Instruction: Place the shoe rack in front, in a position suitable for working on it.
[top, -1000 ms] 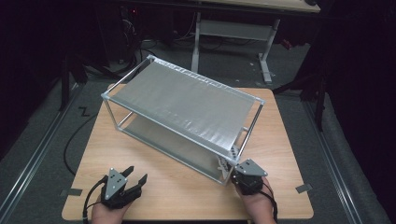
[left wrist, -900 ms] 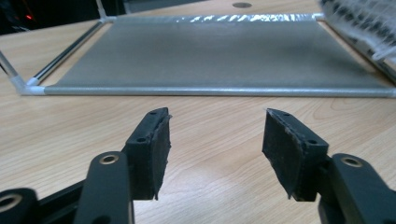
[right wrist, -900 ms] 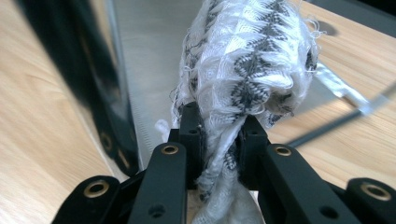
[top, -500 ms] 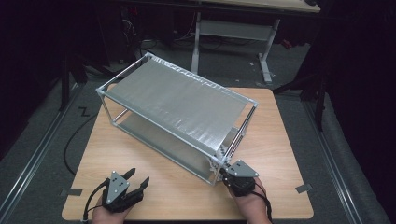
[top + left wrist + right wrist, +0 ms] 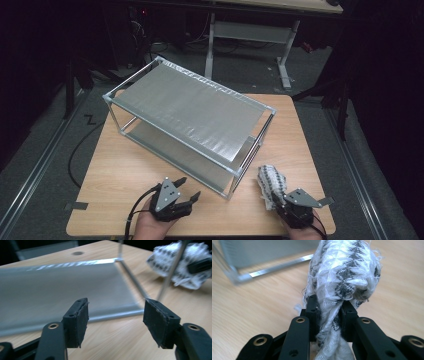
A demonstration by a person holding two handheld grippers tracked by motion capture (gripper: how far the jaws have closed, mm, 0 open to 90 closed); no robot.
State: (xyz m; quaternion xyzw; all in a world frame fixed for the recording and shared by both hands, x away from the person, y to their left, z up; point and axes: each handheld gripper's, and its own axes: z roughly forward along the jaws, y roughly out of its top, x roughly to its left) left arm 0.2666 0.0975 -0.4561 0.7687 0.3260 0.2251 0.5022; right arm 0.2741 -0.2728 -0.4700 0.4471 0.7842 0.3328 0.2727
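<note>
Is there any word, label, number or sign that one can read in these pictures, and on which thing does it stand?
None: no readable text anywhere.
Cloth: woven black-and-white pattern, no letters.
Rack: plain metal.
Table: bare wood grain.

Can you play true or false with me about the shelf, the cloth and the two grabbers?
1. The right gripper pinches a white and black patterned cloth. True.
2. The left gripper holds the cloth too. False: its jaws stand open with nothing between them.
3. The metal shelf rack stands on the wooden table. True.
4. The cloth lies on the rack's top shelf. False: it is beside the rack, near a corner post.
</note>
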